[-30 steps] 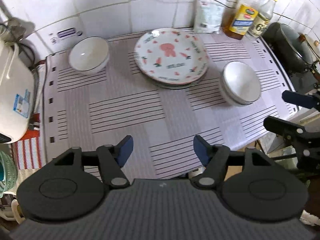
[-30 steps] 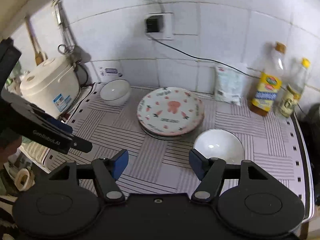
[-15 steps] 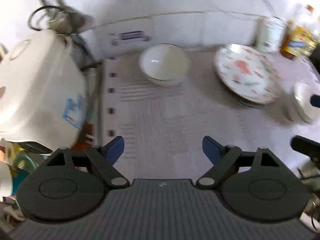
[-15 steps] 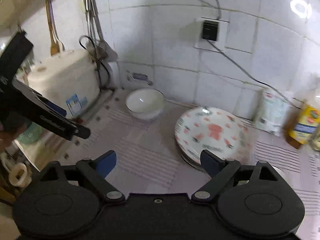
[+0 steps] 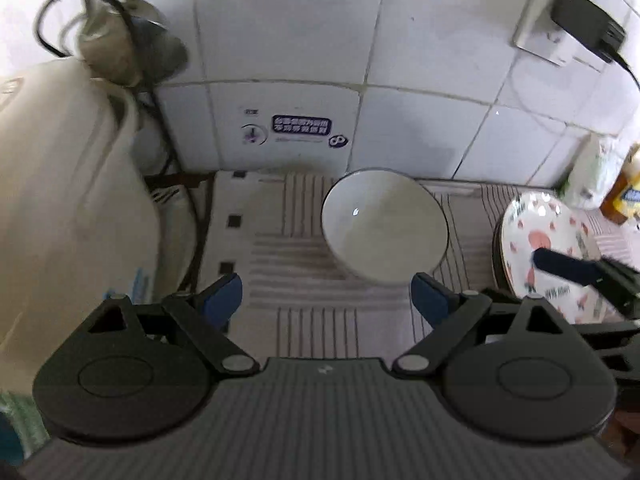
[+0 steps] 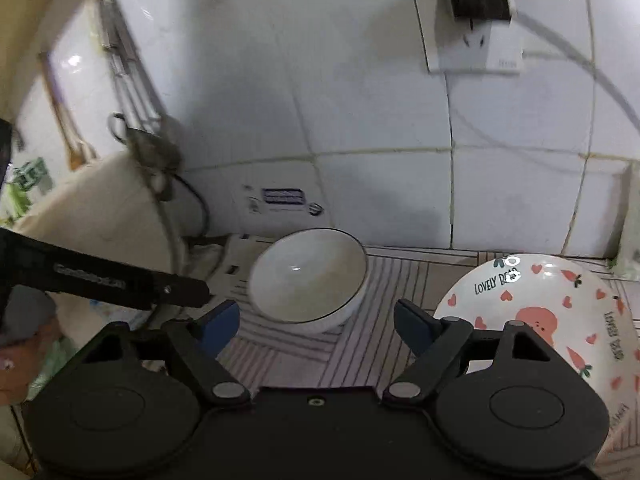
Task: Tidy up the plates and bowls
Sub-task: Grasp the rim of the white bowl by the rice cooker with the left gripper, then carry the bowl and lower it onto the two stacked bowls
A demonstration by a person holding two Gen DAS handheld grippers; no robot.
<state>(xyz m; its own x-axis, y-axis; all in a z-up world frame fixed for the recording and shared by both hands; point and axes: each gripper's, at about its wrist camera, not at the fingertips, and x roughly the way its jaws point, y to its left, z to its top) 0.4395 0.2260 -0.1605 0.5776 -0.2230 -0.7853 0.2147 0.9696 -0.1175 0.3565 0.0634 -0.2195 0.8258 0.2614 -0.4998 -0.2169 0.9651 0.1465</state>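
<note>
White ceramic bowl (image 5: 384, 226) with a thin dark rim, resting upright on a striped cloth (image 5: 320, 320) that covers the surface, just ahead of the left gripper (image 5: 326, 300) and slightly toward its right finger. Both blue-tipped fingers of this gripper are spread wide apart and hold nothing; the bowl lies beyond the fingertips, not between them. To the right of the left gripper sits a stack of plates (image 5: 548, 248), the top one printed with hearts, carrots and a pink figure.

The right gripper (image 6: 318, 322) is likewise spread apart and empty, with the same bowl (image 6: 308, 276) just ahead of its left finger and the plate stack (image 6: 560, 312) beside and partly behind its right finger.

Progress, as a judgement: the plates appear already gathered into one stack, while this bowl stands alone and is not yet grasped, so the bowl handling seems to be what is left. No second bowl shows in either view.

Differences between views: the left wrist view shows a bottle (image 5: 626, 196) and a pouch (image 5: 592, 176) beyond the plates, and one dark finger of the right gripper crossing over the stack. The right wrist view shows the lettering on the top plate, the wall socket (image 6: 472, 20), and the left gripper's arm at far left beside a pale rice cooker (image 6: 100, 220).
</note>
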